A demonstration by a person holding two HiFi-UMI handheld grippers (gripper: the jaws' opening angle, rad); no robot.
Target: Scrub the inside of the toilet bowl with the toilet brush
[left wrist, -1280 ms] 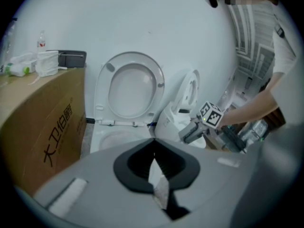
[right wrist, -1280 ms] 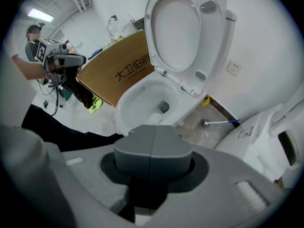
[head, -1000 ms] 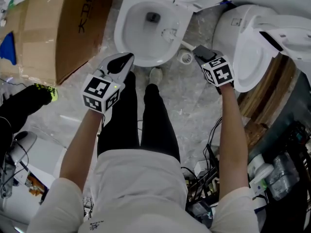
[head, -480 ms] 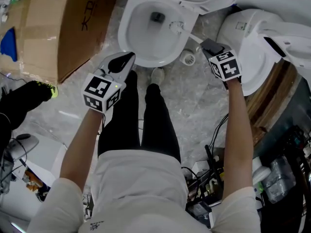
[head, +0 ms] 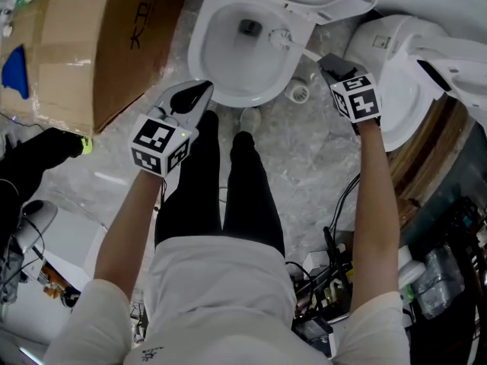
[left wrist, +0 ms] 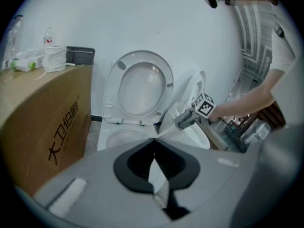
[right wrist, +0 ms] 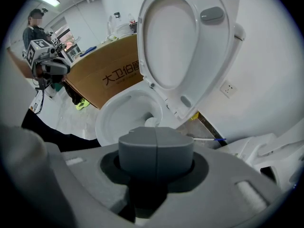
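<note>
So the brush (head: 280, 38) has its head down inside the bowl (head: 196, 52), top centre of the head view, against the right-hand inner wall just beside the drain hole. The handle runs from there down and to the right, over the rim, into the right gripper (head: 332, 64). That makes the long axis a diagonal, with the head up-left of the claw. The claw is clamped tight on the handle: in its own view the two jaws meet with no gap, and the white head pokes out just past them in the bowl. The left gripper (head: 195, 92) is pinched closed on nothing, near the bowl's front rim at lower left, apart from the brush. My guess is the scrub is all on the right hand, sweeping the head leftward round the wall. The box (head: 99, 44) sits upper left.
</note>
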